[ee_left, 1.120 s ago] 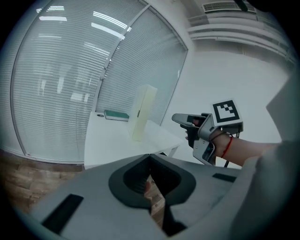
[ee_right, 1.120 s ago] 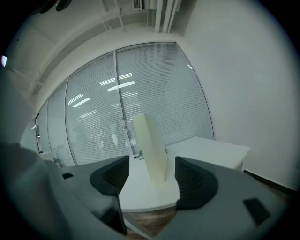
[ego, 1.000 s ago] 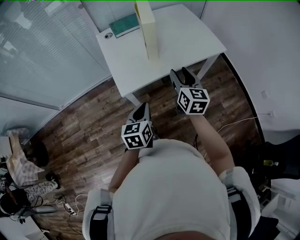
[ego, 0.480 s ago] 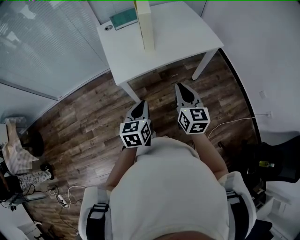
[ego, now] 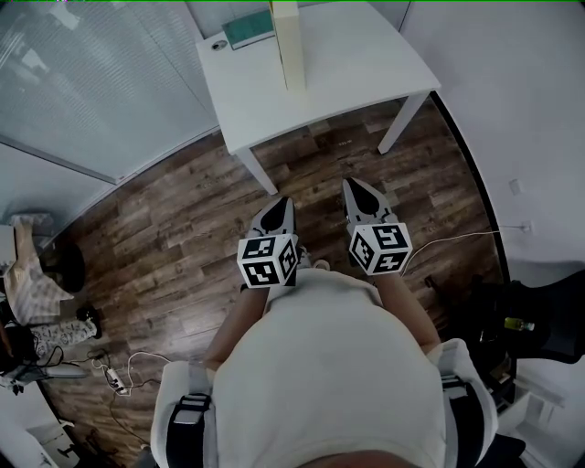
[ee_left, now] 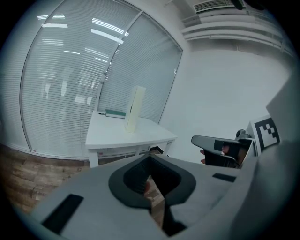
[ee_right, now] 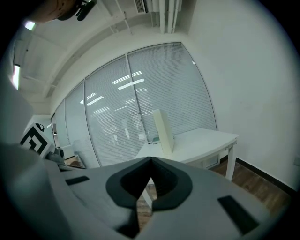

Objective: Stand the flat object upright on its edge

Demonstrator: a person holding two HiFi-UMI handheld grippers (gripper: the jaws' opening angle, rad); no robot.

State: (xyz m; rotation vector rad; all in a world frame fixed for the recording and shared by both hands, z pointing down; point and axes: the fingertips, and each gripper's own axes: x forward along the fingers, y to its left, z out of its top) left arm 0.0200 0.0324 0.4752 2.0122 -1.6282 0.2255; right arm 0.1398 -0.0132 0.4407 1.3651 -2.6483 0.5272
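Already the cream box (ego: 289, 46) stands upright on the far white table (ego: 366, 64). Left gripper (ego: 277, 208) sits pressed together, empty; right gripper (ego: 359, 190) has just closed on nothing.

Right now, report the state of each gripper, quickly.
Left gripper: shut, holding nothing.
Right gripper: shut, jaws just closed, holding nothing.

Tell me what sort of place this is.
Probably an office or small meeting room: a glazed wall with closed horizontal blinds, a plain white rectangular table on dark wood-plank flooring, and a ceiling air vent.
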